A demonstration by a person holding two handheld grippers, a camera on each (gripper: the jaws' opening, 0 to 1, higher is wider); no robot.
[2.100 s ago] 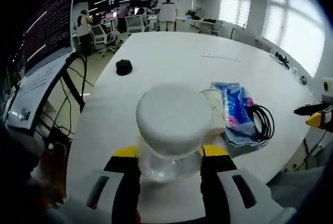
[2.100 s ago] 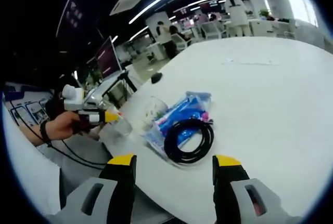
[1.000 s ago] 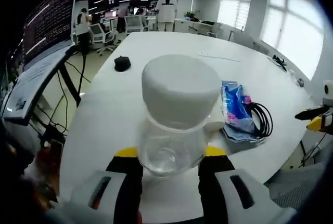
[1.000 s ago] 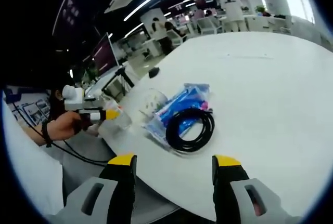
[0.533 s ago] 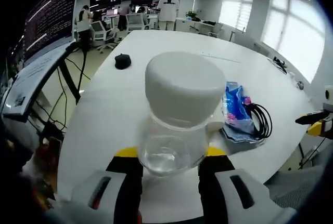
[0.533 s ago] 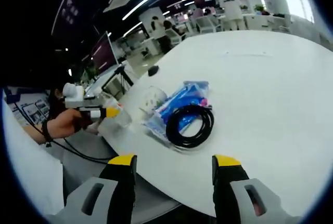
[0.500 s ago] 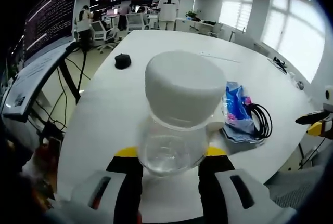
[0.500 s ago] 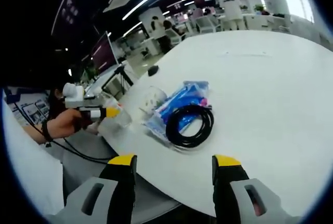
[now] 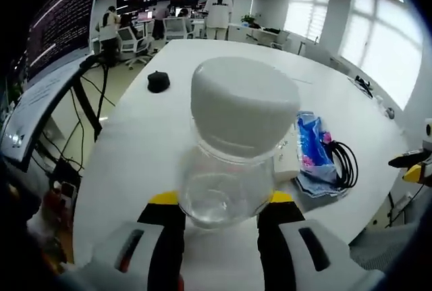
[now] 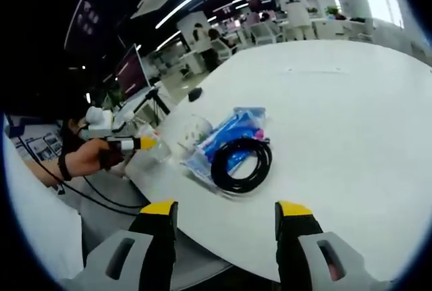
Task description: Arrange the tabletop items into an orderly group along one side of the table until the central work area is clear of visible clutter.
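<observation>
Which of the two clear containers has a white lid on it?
The jar held between the left gripper jaws; its white lid is on. The glass beside the blue packet stands open-topped.

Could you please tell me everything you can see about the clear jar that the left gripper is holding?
The jar is see-through, plastic or glass by its look, with a wide white screw-type lid closed on top. It looks empty. It stands roughly upright, tilted slightly, its lower body clamped between the yellow-tipped jaws of the left gripper, above the near edge of the white table. In the right gripper view it appears small at the table edge.
</observation>
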